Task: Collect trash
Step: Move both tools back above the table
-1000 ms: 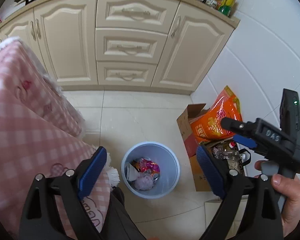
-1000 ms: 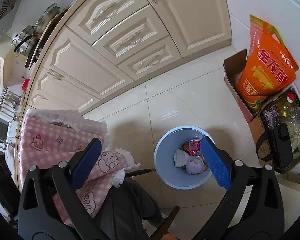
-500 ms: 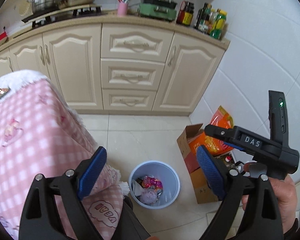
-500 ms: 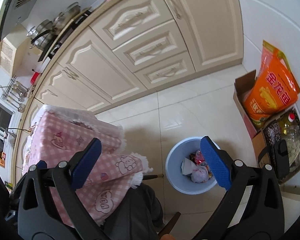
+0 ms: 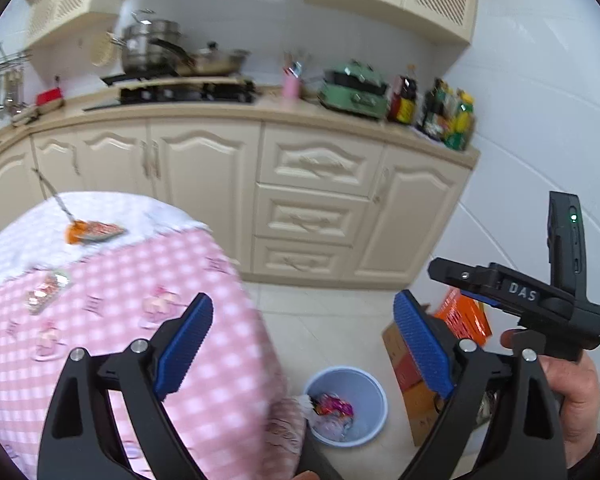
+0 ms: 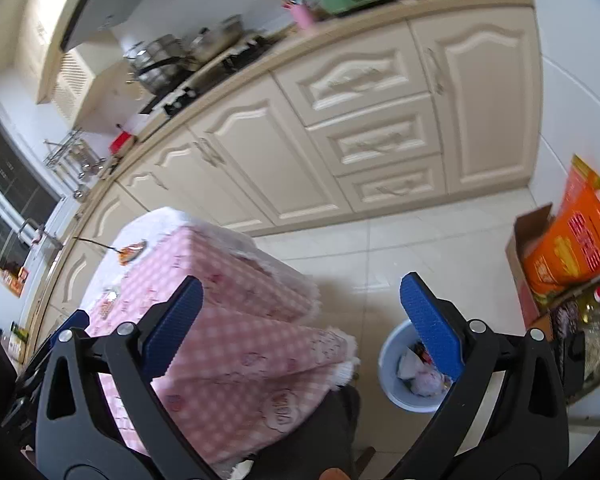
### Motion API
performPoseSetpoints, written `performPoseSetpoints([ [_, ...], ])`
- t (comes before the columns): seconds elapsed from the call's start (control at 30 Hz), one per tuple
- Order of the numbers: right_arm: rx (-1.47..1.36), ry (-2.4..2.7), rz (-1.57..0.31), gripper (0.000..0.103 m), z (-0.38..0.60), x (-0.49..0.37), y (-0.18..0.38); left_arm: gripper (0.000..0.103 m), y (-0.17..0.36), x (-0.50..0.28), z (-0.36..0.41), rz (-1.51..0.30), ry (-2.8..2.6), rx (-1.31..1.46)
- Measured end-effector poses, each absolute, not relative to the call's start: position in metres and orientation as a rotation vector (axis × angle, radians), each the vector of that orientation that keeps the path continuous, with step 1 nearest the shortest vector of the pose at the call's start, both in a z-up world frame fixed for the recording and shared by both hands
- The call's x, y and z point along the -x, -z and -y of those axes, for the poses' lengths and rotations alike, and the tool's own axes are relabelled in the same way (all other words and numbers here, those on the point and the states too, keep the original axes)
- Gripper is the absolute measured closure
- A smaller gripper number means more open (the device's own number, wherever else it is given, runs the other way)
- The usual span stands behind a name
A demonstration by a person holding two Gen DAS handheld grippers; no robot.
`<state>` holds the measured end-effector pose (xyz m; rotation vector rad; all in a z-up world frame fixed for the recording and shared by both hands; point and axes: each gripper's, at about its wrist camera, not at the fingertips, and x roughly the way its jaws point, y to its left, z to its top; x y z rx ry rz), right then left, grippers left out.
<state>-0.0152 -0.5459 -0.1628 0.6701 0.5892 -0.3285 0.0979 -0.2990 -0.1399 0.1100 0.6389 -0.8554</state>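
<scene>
Both the left gripper point(image 5: 304, 340) and right gripper point(image 6: 300, 320) gape wide, holding nothing. At lower right, the blue bin point(image 5: 374, 424) holds wrappers point(image 5: 334, 404).

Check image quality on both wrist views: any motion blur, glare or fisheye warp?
Left wrist: pink checked tablecloth and silver pots smeared by motion; open left gripper sharp. Right wrist: cream cabinet fronts bowed by the lens, counter blurred, bright glare top left; round pale-blue bin fairly clear.
</scene>
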Motion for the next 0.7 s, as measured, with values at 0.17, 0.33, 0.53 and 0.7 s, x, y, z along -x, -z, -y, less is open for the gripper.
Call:
performPoseSetpoints([
  [0.17, -0.604, 0.273, -0.558, 0.006, 0.514, -0.002, 0.132, 0.013, 0.119, -0.106, 0.259, -0.586, 0.797, -0.076],
  [0.33, -0.537, 0.207, -0.529, 0.006, 0.478, -0.021, 0.105, 0.009, 0.098, -0.111, 0.217, -0.516, 0.709, -0.07],
  [0.53, -0.42, 0.12, -0.509, 0.006, 0.424, -0.05, 0.079, 0.009, 0.082, -0.119, 0.171, -0.47, 0.635, -0.063],
  [0.7, -0.315, 0.042, -0.503, 0.006, 0.376, -0.077, 0.067, 0.005, 0.079, -0.131, 0.134, -0.434, 0.561, -0.068],
])
